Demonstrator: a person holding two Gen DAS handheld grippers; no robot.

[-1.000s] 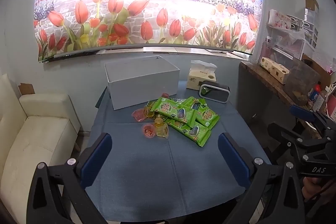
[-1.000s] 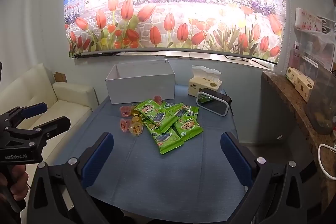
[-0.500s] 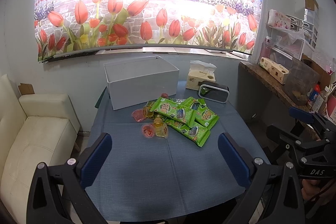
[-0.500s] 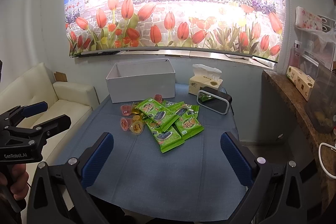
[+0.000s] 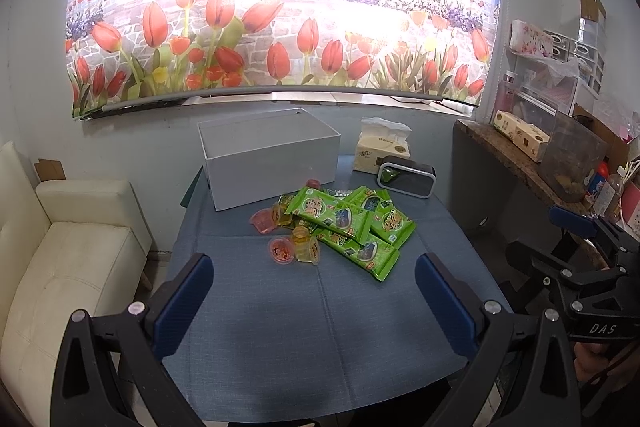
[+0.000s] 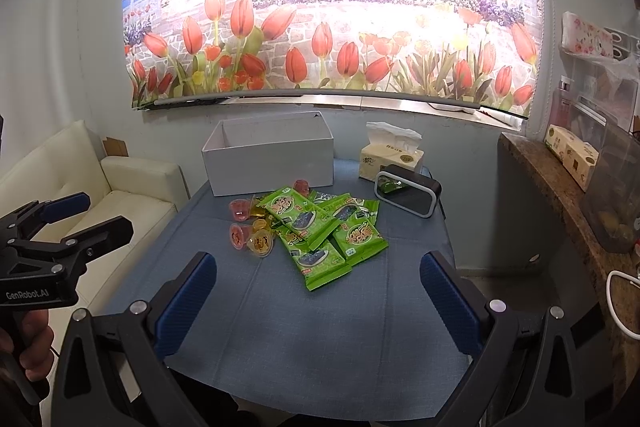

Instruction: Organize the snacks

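Opening step, nothing grasped: left gripper and right gripper spread wide, empty. Snack pile mid-table; white box at 12 o'clock. Next: approach a packet.

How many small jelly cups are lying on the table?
6 jelly cups: one red behind the green packets, one pink and one yellow at their left, three grouped nearer the camera. Others may hide underneath.
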